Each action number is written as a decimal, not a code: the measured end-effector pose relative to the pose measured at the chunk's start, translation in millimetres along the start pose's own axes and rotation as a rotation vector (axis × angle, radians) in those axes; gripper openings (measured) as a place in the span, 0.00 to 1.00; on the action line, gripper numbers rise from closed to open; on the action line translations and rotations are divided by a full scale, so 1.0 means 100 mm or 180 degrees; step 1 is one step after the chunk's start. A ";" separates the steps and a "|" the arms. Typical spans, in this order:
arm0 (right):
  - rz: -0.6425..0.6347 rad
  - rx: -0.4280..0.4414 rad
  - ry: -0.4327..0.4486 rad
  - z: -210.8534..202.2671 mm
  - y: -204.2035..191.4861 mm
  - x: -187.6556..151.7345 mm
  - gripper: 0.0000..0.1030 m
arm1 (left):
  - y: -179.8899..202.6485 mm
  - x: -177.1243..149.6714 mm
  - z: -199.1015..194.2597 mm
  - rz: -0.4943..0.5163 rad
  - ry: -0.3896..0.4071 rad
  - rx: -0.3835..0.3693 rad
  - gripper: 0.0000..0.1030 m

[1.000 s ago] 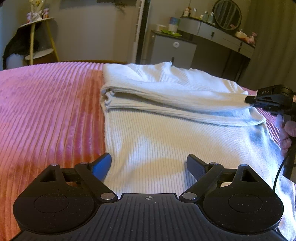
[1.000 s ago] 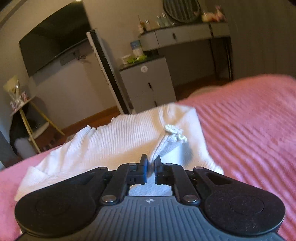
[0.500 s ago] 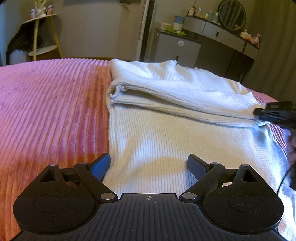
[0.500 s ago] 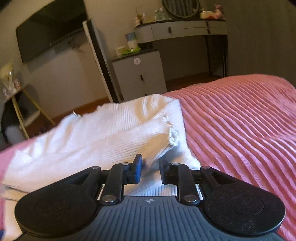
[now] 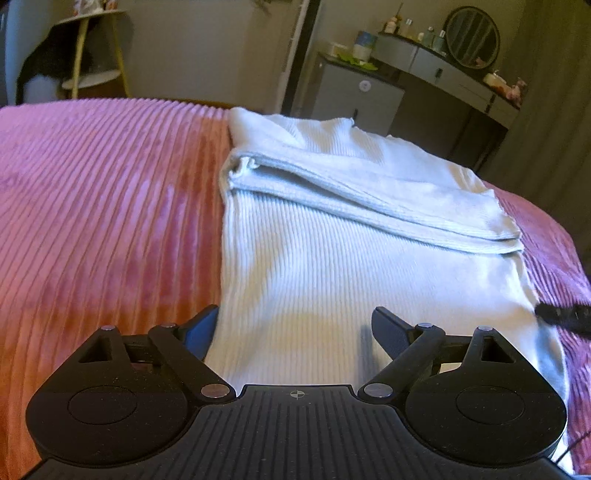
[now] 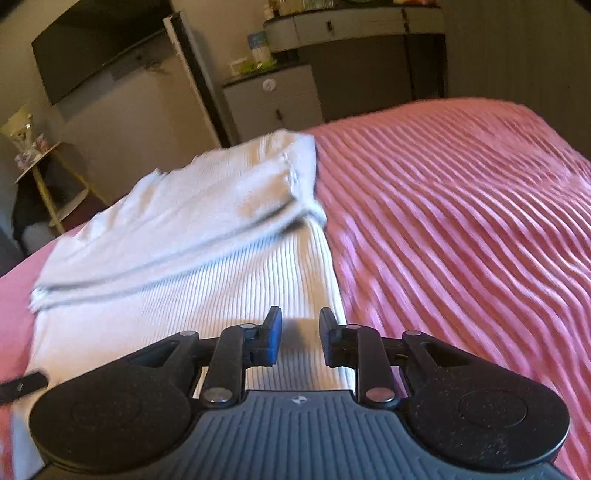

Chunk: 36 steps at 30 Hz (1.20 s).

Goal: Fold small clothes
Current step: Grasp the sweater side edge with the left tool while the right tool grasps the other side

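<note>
A white ribbed garment (image 5: 332, 258) lies flat on the pink bedspread (image 5: 110, 221), its far part folded back over itself in a thick band (image 5: 369, 192). My left gripper (image 5: 295, 326) hovers wide open over the garment's near left edge, with nothing held. My right gripper (image 6: 300, 334) is over the near right edge of the garment (image 6: 207, 280); its jaws are opening with a narrow gap, and the cloth lies below them, not pinched. A blurred tip of the right gripper (image 5: 565, 315) shows at the left wrist view's right edge.
The pink ribbed bedspread (image 6: 461, 221) spreads wide on both sides of the garment. Beyond the bed stand a grey cabinet (image 5: 358, 92), a dressing table with a round mirror (image 5: 472, 35), and a small yellow-legged side table (image 5: 92, 55).
The right gripper let go of the folded-over cloth, opened, and drew back to the garment's near right edge. The fold now lies flat. The left gripper stayed open in place.
</note>
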State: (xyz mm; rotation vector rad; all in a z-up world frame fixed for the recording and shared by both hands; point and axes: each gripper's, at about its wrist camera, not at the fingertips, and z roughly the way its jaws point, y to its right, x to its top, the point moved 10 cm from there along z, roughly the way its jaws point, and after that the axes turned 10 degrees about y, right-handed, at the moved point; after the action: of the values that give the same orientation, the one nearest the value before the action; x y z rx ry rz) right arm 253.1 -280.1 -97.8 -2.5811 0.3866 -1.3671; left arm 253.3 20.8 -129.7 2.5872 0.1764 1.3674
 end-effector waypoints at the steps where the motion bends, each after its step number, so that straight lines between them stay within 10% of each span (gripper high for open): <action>1: 0.0027 0.0045 -0.0061 -0.10 0.03 -0.06 0.26 | 0.01 -0.02 -0.03 -0.0022 -0.0025 0.0004 0.89; 7: -0.0044 0.0161 -0.0398 -0.68 0.19 -0.35 0.51 | 0.02 -0.38 -0.37 0.0114 -0.0283 0.0089 0.87; 36: 0.0892 0.1005 -0.1317 -0.93 0.62 -0.95 0.45 | -0.39 -0.87 -1.08 -0.0924 -0.0689 0.0604 0.57</action>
State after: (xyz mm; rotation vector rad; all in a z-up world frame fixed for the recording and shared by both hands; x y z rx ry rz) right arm 116.2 -313.6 -138.9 -2.3533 0.4039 -0.7123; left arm 115.2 55.3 -149.5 2.7022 0.6455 1.0066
